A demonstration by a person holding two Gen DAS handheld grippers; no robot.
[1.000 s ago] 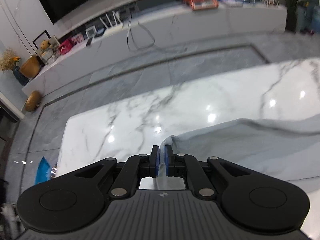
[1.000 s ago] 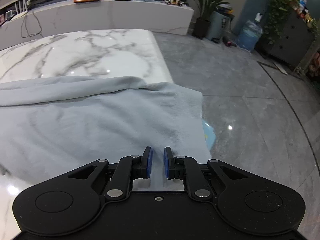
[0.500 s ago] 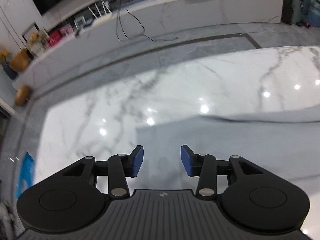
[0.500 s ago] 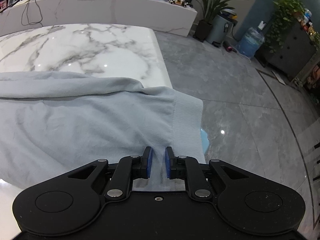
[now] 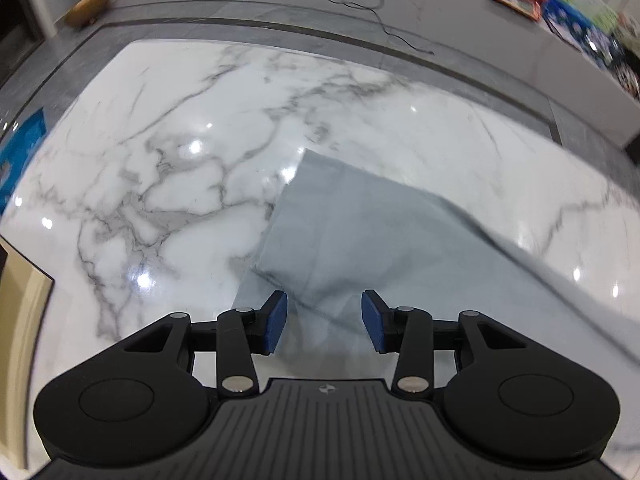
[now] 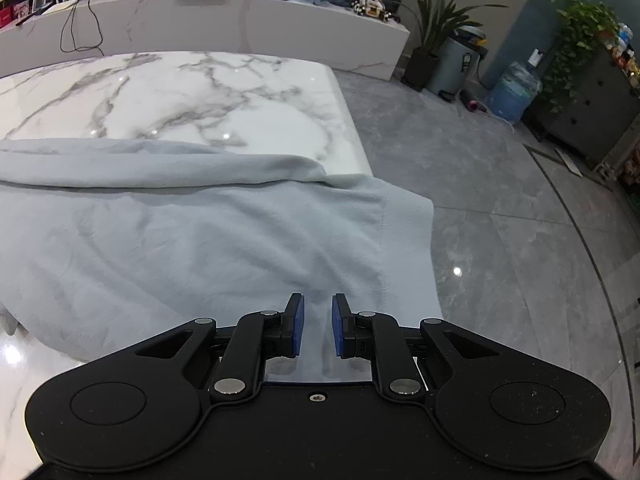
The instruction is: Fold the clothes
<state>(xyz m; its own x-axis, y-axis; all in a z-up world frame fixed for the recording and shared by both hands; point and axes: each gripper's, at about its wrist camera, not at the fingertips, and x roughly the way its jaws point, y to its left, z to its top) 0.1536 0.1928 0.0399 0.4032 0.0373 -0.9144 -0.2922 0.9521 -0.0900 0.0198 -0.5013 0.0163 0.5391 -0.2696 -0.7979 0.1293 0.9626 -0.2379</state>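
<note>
A pale grey-blue garment is spread on a white marble table with grey veins. All places below are given relative to the table.

Left wrist view: the left gripper is held above the tabletop, pointed steeply down. Its blue pads stand apart and are closing slightly; no cloth is pinched between them. A squared corner of the garment lies flat on the marble just beyond the pads, with bare marble to the left of it. The picture is blurred toward the right, where a raised fold of cloth runs off.

Right wrist view: the right gripper is held over the table's near right part. Its pads are seen narrowly apart, with a strip of cloth running between them; whether the cloth is actually pinched cannot be told. The garment's ribbed hem hangs past the table's right edge, over the grey floor. A long rolled fold crosses the table behind the gripper.

Beyond the table's far edge a low marble counter is seen, with potted plants and a water bottle off to its right.
</note>
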